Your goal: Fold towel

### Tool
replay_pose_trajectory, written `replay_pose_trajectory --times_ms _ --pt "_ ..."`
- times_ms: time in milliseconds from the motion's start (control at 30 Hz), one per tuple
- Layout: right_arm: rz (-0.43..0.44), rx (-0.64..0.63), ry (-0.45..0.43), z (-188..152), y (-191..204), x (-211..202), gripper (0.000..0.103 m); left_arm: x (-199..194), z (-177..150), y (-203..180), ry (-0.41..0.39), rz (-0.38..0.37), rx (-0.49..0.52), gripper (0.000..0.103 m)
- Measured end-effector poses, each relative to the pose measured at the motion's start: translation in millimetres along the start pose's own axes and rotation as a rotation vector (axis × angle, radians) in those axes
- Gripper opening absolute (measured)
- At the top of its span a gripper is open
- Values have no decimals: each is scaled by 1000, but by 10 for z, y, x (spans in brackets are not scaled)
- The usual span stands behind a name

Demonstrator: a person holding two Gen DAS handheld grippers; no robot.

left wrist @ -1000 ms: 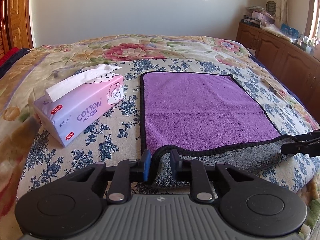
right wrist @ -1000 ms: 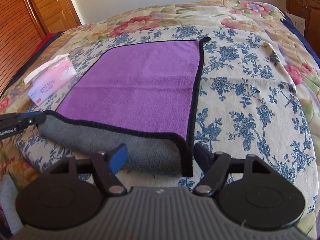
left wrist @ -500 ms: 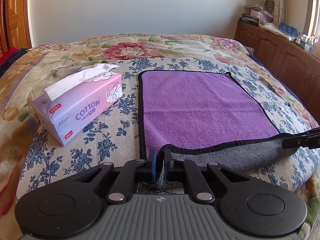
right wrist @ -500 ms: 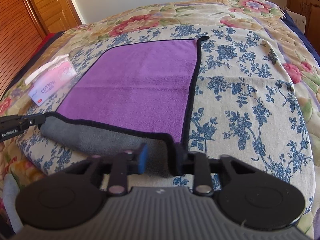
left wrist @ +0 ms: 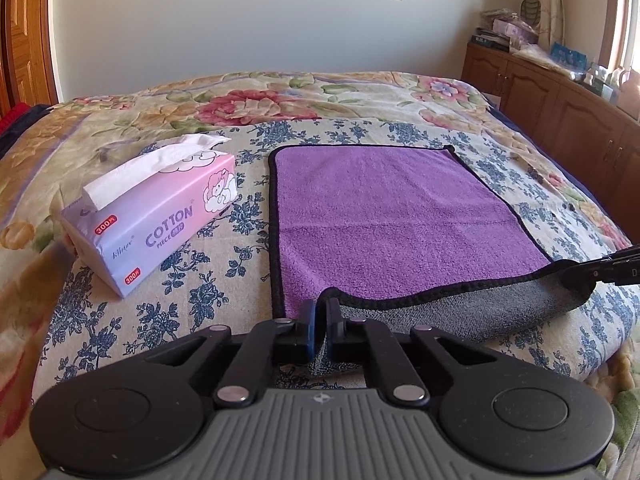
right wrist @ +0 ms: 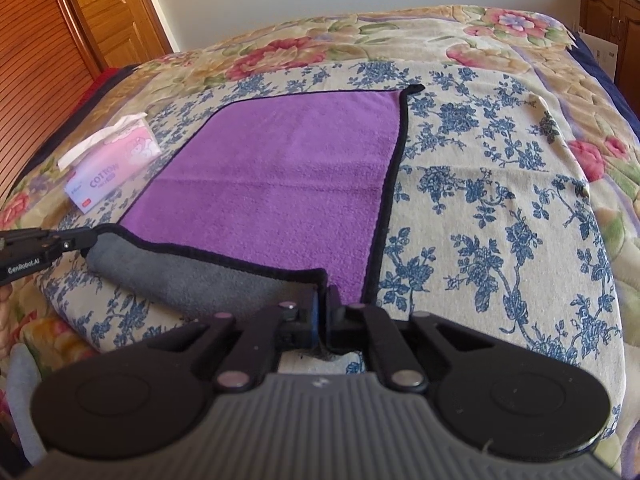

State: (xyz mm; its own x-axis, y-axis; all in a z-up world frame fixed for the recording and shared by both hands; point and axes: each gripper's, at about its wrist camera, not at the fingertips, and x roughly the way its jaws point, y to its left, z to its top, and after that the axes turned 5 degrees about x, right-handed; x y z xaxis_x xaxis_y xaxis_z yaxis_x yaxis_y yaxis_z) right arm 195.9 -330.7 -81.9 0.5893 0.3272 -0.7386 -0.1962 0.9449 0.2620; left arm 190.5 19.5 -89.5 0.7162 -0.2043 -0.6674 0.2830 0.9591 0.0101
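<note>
A purple towel (left wrist: 392, 216) with a black hem and a grey underside lies flat on the bed; it also shows in the right wrist view (right wrist: 288, 184). Its near edge is lifted and curled over, showing the grey side (left wrist: 460, 312). My left gripper (left wrist: 321, 312) is shut on the near left corner. My right gripper (right wrist: 322, 300) is shut on the near right corner. Each gripper shows at the edge of the other's view, the right one (left wrist: 600, 272) and the left one (right wrist: 44, 244).
A pink tissue pack (left wrist: 156, 212) lies left of the towel, also in the right wrist view (right wrist: 108, 168). The bed (left wrist: 224, 264) has a floral cover. Wooden cabinets (left wrist: 560, 104) stand on the right, a wooden door (right wrist: 96, 12) on the left.
Both grippers closed onto the towel's near corners; the right one was wide open a second ago. The near edge has risen slightly and rolled over.
</note>
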Motion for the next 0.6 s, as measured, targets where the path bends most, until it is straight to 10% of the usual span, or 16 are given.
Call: replay_pose_trajectory --times_ms 600 --pt "3 -14 -108 73 31 -145 4 -171 94 -29 -80 1 5 5"
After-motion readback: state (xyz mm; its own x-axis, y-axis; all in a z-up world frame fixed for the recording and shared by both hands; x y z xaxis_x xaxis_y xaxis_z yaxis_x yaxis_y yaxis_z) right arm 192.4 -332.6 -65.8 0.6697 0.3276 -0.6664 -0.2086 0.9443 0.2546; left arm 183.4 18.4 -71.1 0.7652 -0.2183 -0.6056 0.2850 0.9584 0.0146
